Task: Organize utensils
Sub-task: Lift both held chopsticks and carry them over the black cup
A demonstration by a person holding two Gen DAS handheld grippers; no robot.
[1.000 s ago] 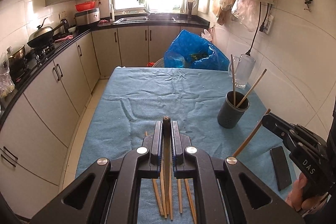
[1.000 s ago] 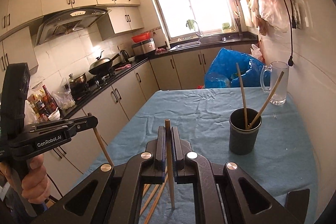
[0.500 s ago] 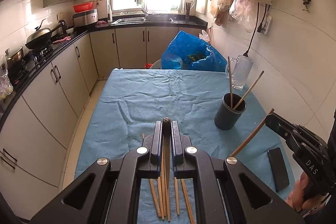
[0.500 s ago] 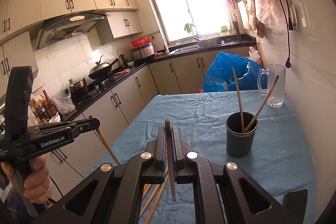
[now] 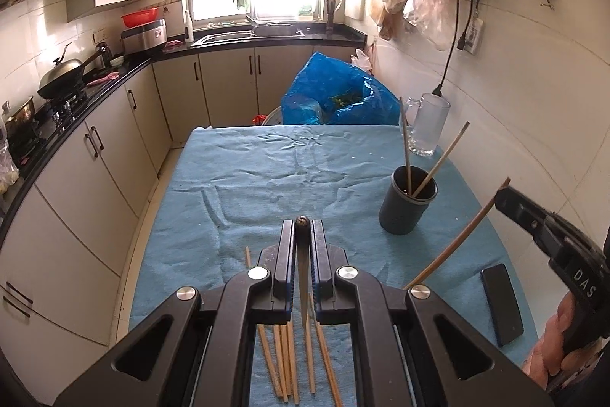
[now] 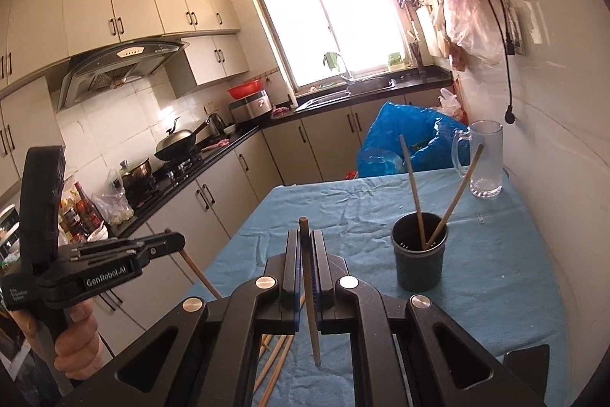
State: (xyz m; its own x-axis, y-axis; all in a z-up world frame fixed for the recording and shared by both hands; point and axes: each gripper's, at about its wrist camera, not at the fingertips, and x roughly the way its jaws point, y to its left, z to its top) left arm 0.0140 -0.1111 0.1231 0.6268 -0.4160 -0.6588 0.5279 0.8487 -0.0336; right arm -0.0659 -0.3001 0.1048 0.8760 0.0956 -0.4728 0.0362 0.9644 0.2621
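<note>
The table (image 5: 236, 178), under its blue cloth, carries everything. Toward its right edge, past the middle, stands the dark holder cup (image 5: 407, 205) with two chopsticks (image 5: 438, 163) already leaning in it; a glass mug (image 5: 429, 124) sits behind it near the far right corner, and a black phone (image 5: 501, 304) lies by the right edge nearer me. At the near edge, below my left gripper, the loose chopsticks (image 5: 293, 361) lie roughly side by side on the cloth — several left to collect.

My left gripper (image 5: 302, 235) is clamped on one chopstick (image 5: 304, 292), pinched near its top so the thin end hangs down between the jaws. My right gripper (image 6: 304, 246) is closed the same way on another chopstick (image 6: 309, 296), its blunt end poking just above the fingertips and the tapered end pointing at the cloth.

These sticks look like wood or bamboo — light and stiff, smooth enough to pivot in a pinch. I judge a hold near the thick end lets the stick dangle and swing; gripping nearer the middle would keep it steadier. The cup looks light too, and a stick dropped in at a slant could nudge or tip it, so each tip should enter the mouth close to upright, clear of the two already inside.
</note>
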